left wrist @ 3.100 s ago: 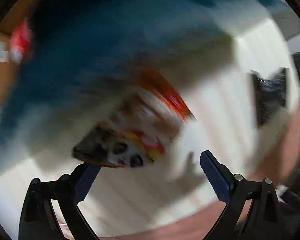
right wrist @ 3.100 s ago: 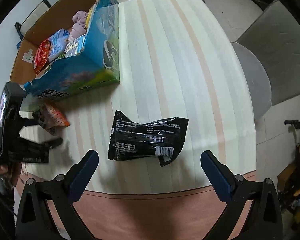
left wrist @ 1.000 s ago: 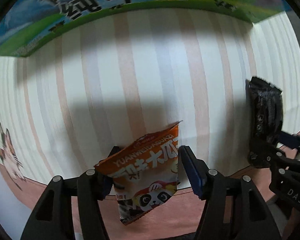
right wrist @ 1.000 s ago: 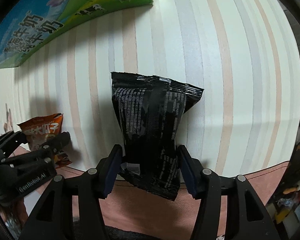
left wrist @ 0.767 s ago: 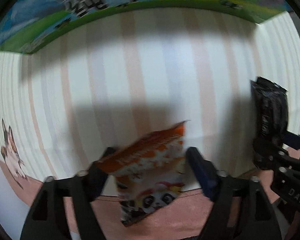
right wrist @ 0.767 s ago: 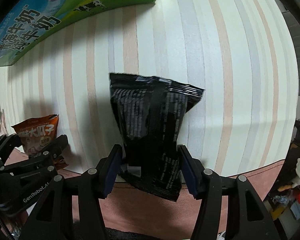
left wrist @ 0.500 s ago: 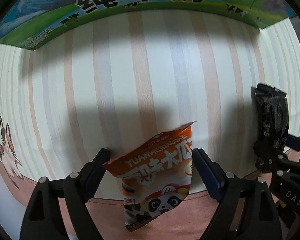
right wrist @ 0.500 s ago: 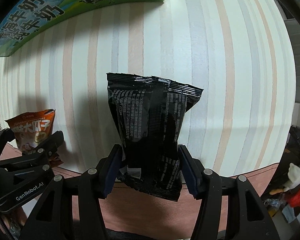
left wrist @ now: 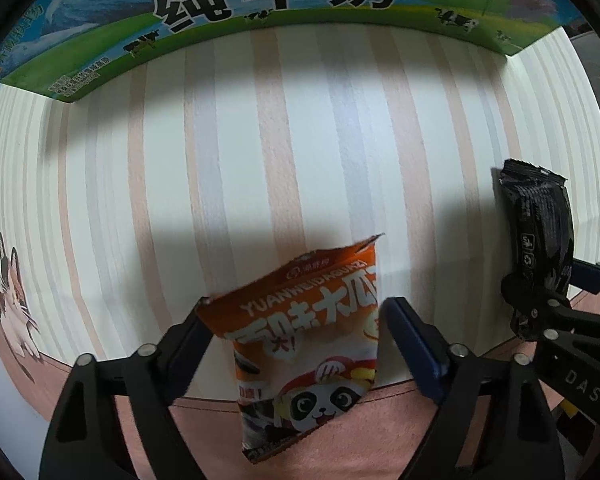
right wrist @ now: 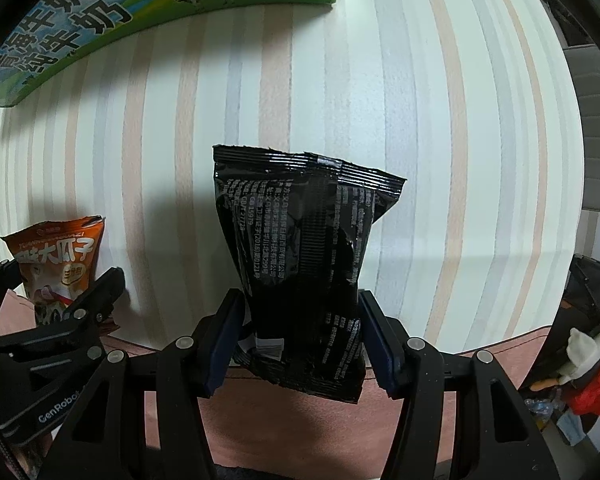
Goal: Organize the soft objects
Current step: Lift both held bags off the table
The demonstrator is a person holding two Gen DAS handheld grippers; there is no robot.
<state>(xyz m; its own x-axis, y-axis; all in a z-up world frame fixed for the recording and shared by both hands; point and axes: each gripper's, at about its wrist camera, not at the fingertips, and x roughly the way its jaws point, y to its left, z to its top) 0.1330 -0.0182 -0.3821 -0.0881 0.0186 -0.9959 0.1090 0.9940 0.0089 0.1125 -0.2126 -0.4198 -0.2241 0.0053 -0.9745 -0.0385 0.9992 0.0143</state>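
Note:
My left gripper [left wrist: 296,328] is shut on an orange snack packet [left wrist: 308,340] with a panda on it and holds it above the striped table's near edge. The packet also shows in the right wrist view [right wrist: 56,260], at the left. My right gripper [right wrist: 300,336] is shut on a black snack bag [right wrist: 304,268], held upright above the table. The black bag also shows at the right edge of the left wrist view [left wrist: 540,236]. The printed milk carton box [left wrist: 260,12] stands beyond both grippers, its green and blue side facing me.
The striped tablecloth [left wrist: 280,140] lies between the grippers and the box. A pink table border [right wrist: 300,408] runs along the near edge. A cat picture [left wrist: 12,308] is at the left. A grey chair [right wrist: 596,120] stands to the right.
Both grippers have risen a little and moved toward the box while holding their packets. The orange packet has shifted slightly between the left fingers.

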